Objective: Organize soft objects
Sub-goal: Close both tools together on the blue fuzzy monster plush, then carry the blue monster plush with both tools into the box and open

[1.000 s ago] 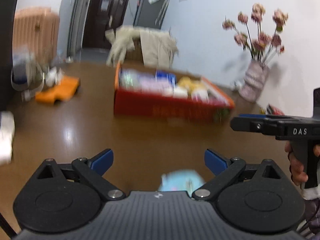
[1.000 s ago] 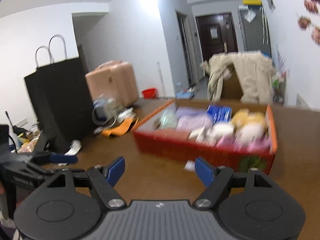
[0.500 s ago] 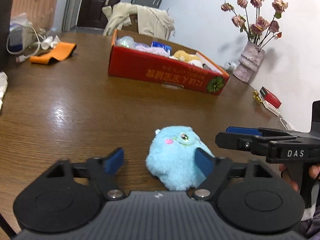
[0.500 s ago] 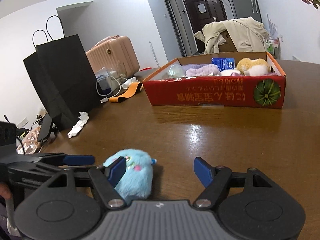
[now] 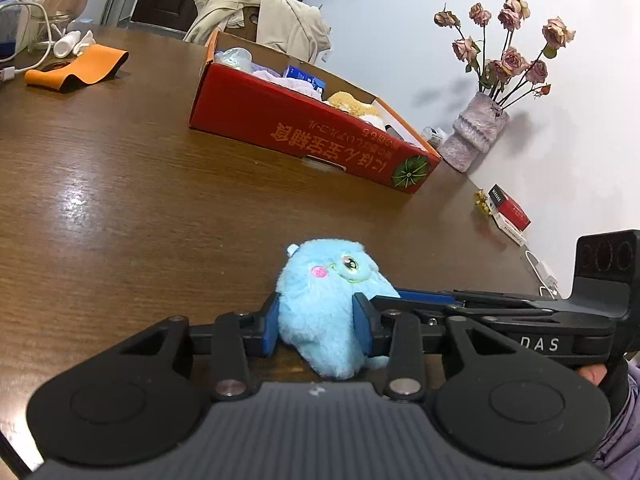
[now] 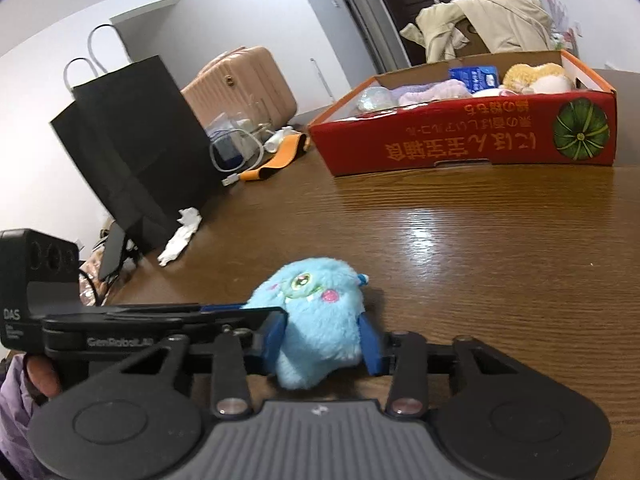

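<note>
A fluffy blue plush toy [image 5: 332, 300] with a pink cheek lies on the brown wooden table [image 5: 120, 184], near its front. My left gripper [image 5: 316, 322] has the toy between its blue pads; its jaws are closing and the pads press into the fur. In the right wrist view the same toy [image 6: 316, 312] sits between the pads of my right gripper [image 6: 322, 338], whose jaws are also closing and squeeze its sides. The two grippers come at the toy from opposite sides. Further back stands a red cardboard box [image 5: 304, 136], also seen as the box [image 6: 460, 144], with several soft items inside.
A vase of dried roses [image 5: 476, 136] and a red-and-white pack [image 5: 512, 210] stand by the right wall. An orange strap [image 5: 76, 68] lies far left. A black paper bag [image 6: 132, 140], a crumpled tissue [image 6: 180, 236] and a pink suitcase [image 6: 240, 80] are on the left side.
Both grippers sank toward the table and their jaws went from wide apart to pressing on the blue plush toy from both sides.
</note>
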`<state>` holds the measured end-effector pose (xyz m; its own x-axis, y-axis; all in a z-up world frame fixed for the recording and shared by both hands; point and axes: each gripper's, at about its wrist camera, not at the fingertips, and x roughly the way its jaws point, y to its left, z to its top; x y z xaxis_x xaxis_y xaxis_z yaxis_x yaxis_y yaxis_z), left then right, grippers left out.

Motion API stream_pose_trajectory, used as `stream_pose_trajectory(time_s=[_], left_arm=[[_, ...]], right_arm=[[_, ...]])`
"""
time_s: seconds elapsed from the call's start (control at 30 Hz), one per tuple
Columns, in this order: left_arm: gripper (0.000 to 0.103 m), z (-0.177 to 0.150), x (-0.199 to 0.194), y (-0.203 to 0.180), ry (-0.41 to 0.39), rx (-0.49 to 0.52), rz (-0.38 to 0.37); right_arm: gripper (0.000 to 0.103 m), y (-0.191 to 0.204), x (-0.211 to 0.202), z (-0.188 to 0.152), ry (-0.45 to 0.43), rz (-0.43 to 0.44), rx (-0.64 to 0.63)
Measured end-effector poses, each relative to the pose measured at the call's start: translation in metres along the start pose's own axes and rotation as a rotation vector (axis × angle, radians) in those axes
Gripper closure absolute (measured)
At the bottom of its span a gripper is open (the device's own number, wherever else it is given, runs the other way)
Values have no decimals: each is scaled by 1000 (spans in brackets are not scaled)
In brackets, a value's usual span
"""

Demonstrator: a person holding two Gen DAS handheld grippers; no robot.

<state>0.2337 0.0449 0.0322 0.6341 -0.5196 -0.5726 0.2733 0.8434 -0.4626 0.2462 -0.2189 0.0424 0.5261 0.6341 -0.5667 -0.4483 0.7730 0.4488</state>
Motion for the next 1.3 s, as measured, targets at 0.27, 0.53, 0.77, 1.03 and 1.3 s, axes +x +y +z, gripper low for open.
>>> stream_pose_trajectory(time_s=[0.27, 0.53, 0.77, 1.03, 1.3], left_arm=[[68, 33, 11, -3, -14, 25, -36], [68, 163, 71, -35, -74, 127, -125], [66, 214, 155, -24, -24, 116, -35], [73, 200, 159, -15, -4, 179, 15], [73, 189, 134, -18, -26, 133, 80]], right_arm=[[69, -11, 0, 23, -41, -8, 28], [69, -42, -16, 129, -234, -115, -75], [70, -109, 37, 192, -193, -143, -7], [72, -123, 73, 178, -95, -167, -78], [69, -110, 57, 175, -63, -169, -96]])
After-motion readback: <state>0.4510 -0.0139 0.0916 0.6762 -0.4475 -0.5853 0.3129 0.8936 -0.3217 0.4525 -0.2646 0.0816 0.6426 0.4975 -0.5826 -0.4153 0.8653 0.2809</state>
